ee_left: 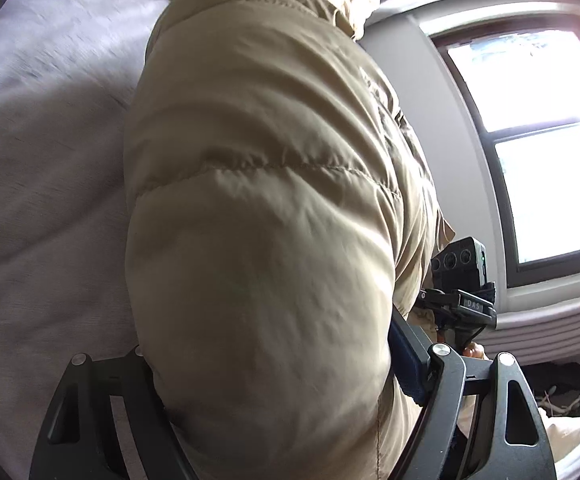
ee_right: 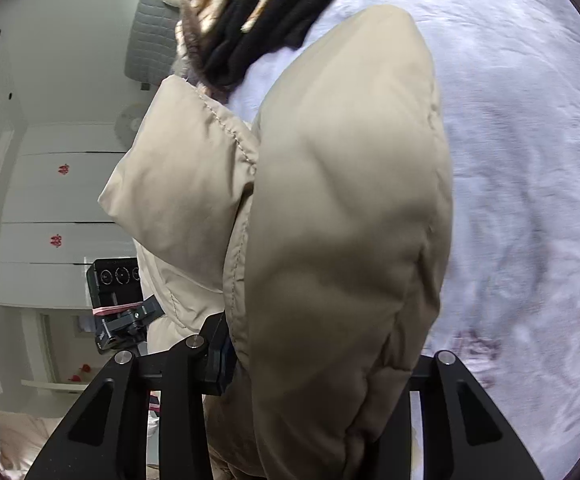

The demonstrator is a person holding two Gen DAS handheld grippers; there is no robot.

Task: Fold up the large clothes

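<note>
Both tongs tilt downward with padded beige fabric bulging between their black fingers: the left tongs (ee_left: 274, 380) stand wide around a thick bulge, while the right tongs (ee_right: 322, 364) pinch a narrower fold, left pad pressed against it.

I am working in a home bedroom. Below my jaws spreads a bed (ee_right: 530, 160) under a pale, rumpled cover. A quilted headboard (ee_right: 150, 28) stands at its far edge. White wardrobe doors (ee_right: 58, 200) with small red ornaments line one wall, and a dark-framed window (ee_left: 530, 140) brightens the other.
</note>
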